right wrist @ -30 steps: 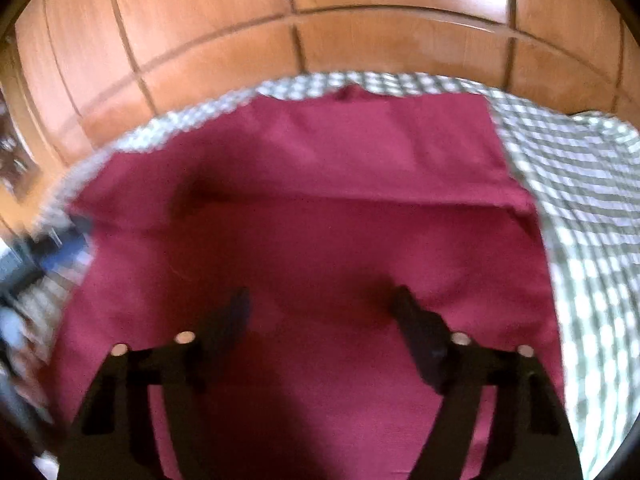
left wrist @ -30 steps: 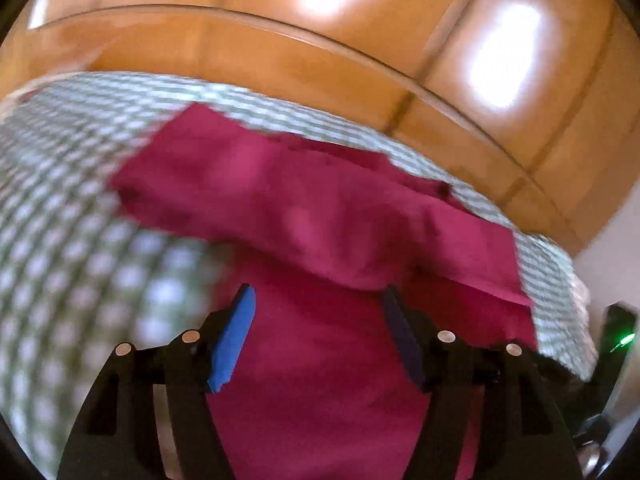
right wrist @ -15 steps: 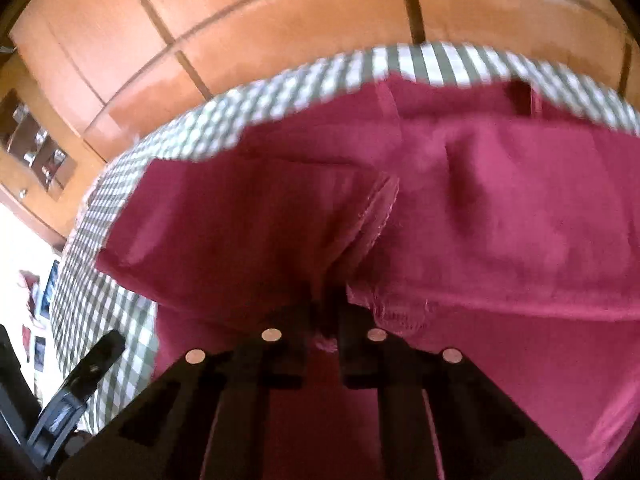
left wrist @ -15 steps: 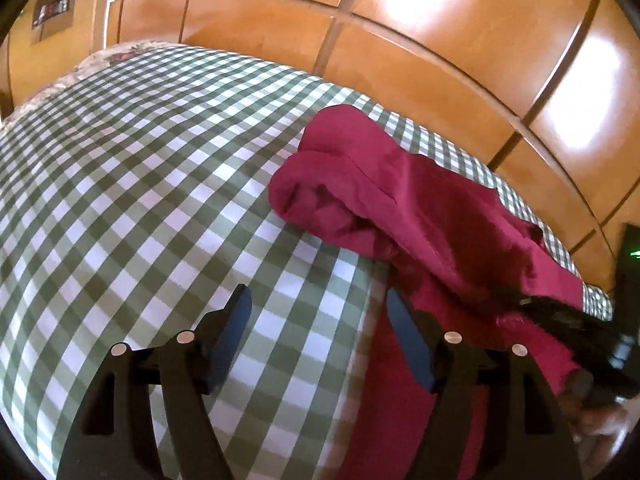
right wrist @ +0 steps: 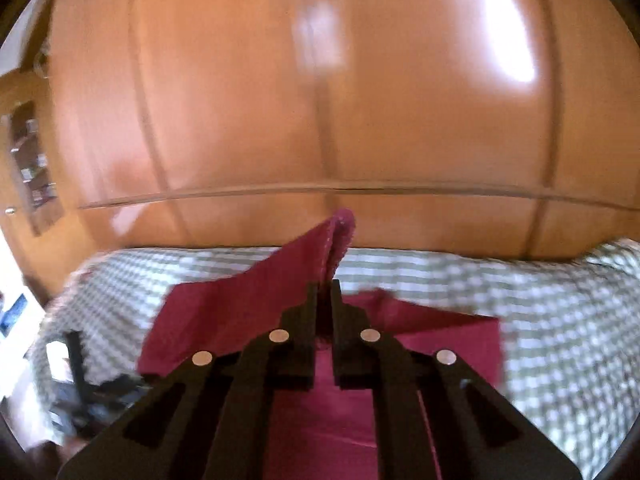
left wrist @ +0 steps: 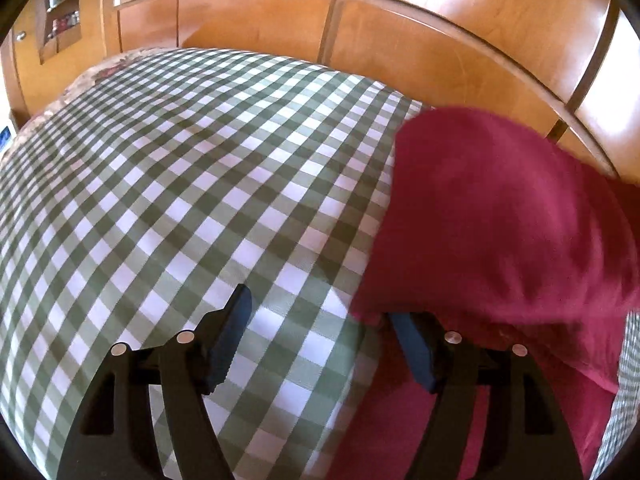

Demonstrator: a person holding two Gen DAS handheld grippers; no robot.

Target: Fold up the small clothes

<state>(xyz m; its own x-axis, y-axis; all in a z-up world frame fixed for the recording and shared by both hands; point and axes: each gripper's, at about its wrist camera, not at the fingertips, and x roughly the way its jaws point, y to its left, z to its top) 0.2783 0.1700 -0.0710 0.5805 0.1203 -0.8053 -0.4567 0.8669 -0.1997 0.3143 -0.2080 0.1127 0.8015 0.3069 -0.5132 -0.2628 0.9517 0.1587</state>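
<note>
Pinching the red garment point(right wrist: 248, 304), the right tongs point(right wrist: 325, 286) hold it above the checked cloth point(right wrist: 560, 320).

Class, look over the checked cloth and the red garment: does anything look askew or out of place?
Only the red garment: the right hand-held gripper pinches one edge up into a peak, so it lies rumpled on the checked cloth.

Green-and-white checked cloth point(left wrist: 168, 200) covered the flat surface, running back to glossy orange-brown wood panelling point(left wrist: 440, 52) with dark seams. Bright light patches point(right wrist: 504, 40) glared off the panels (source out of view). A small recessed shelf niche point(left wrist: 60, 12) with blurred items sat at far left.
</note>
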